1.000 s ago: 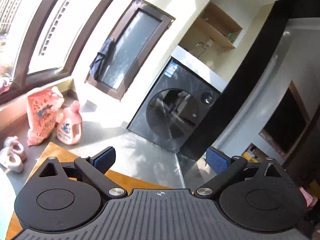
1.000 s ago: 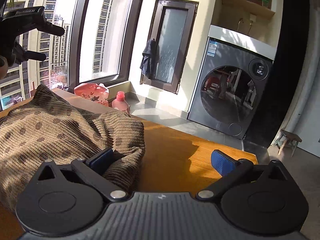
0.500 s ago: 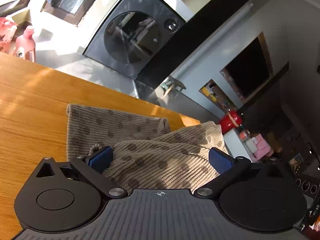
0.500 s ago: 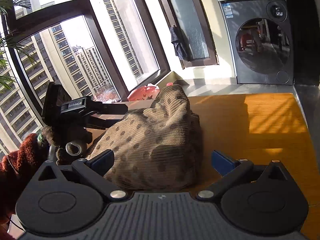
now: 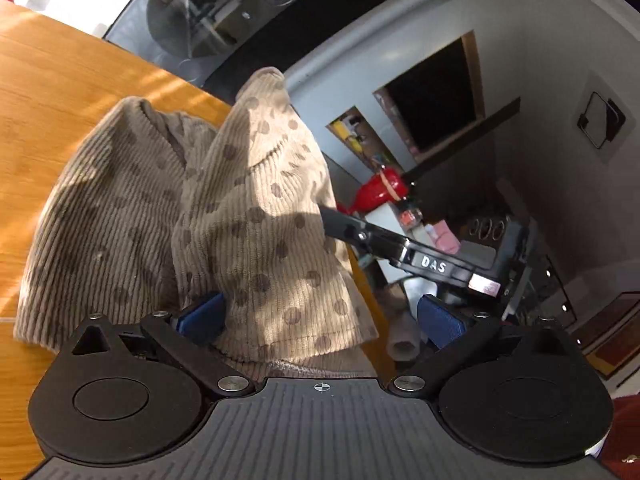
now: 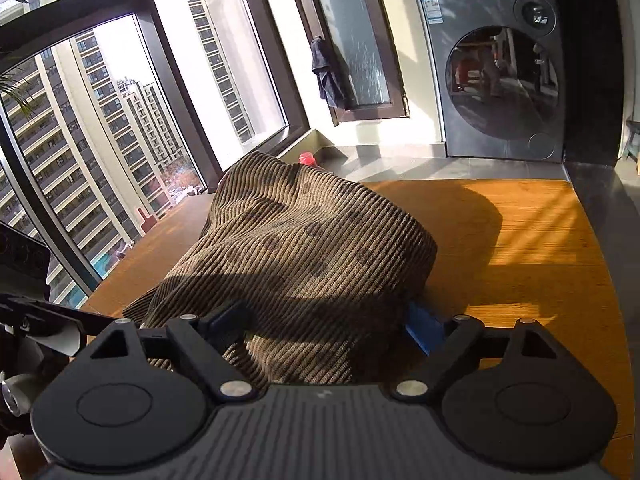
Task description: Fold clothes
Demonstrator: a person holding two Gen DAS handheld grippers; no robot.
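- Right now, left wrist view: tan ribbed dotted garment (image 5: pixel 224 216) fills centre-left of frame, bunched on the wooden tabletop (image 5: pixel 60 92), one peak raised toward upper centre.
- Left gripper (image 5: pixel 320 320) fingers spread wide; left blue pad (image 5: pixel 202 314) touches the fabric's lower hem, right pad (image 5: pixel 438 326) hangs clear of cloth at lower right. Not pinching anything.
- Right of centre in that view: the other black tool, printed "DAS" (image 5: pixel 434 265), reaches into the garment's right edge; its tip is hidden by cloth.
- Upper left of same view: washing machine (image 5: pixel 212 4) door; red bottle (image 5: pixel 380 192) mid-right, beyond the tabletop edge.
- Right wrist view: garment (image 6: pixel 296 256) sits centre frame as a shaded brown mound on the tabletop (image 6: pixel 540 248), sunlit wood to its right.
- Right gripper (image 6: pixel 328 326) fingers apart with fabric draped between them; left pad (image 6: pixel 226 320) mostly buried in cloth, right pad (image 6: pixel 424 330) against the garment's lower right edge. Cannot tell if they actually clamp the cloth.
- Background there: tall windows (image 6: pixel 132 112) upper left with apartment blocks, washing machine (image 6: pixel 496 76) upper right, dark cloth (image 6: pixel 328 76) hanging on the door frame upper centre.
- Lower left edge of that view: part of the other black tool (image 6: pixel 44 316).
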